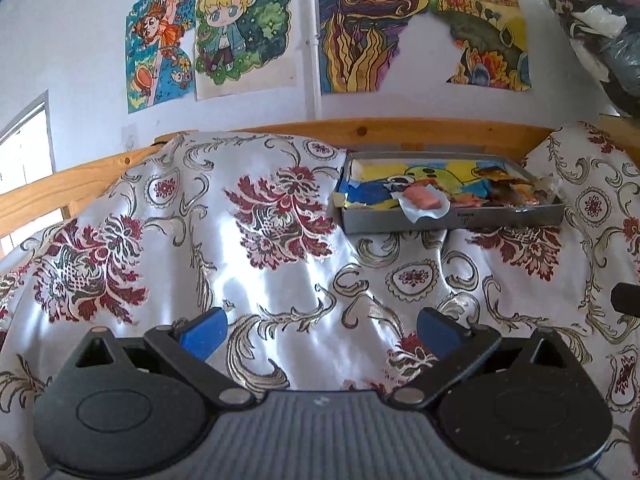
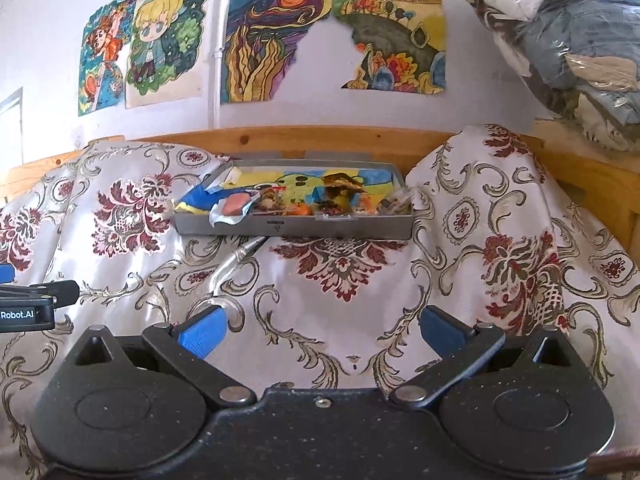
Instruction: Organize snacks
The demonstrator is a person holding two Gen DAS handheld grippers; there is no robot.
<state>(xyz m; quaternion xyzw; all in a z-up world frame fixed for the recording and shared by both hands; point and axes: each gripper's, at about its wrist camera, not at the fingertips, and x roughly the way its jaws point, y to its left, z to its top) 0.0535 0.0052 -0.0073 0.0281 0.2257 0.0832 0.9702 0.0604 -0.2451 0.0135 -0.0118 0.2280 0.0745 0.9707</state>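
1. Left gripper: matte black linkage arms with smooth blue pads, spread wide with nothing between them. It hangs over glossy cloth.
2. Right gripper: same build, its black body dusted with pale specks, blue pads equally wide apart and empty. At the left edge of the right wrist view the side of the left gripper shows, so the two sit side by side.
3. Cloth: silvery satin, shiny and rumpled into soft folds, woven with dark red floral medallions and grey-gold scrolls. It spreads under both grippers and ahead of them, rising into a draped hump on each side.
4. Tray: a shallow, rectangular grey box with low straight walls, lying on the cloth ahead of both grippers, right of centre for the left one and roughly straight ahead for the right. Its long axis runs left to right across the view, a long wall facing the grippers.
5. Snacks: a pink block on crinkled pale wrapping sits at the tray's left near corner, the wrapping lapping over the wall; brown and orange crumpled wrapped pieces crowd the middle and right. A yellow and blue picture lines the tray floor.
6. Wooden rail: knotty pale pine, just behind the tray.
7. Wall drawings: coloured paper sheets, one torn, above the rail.
8. Bagged bundle: crinkly clear plastic over fabric, far right.
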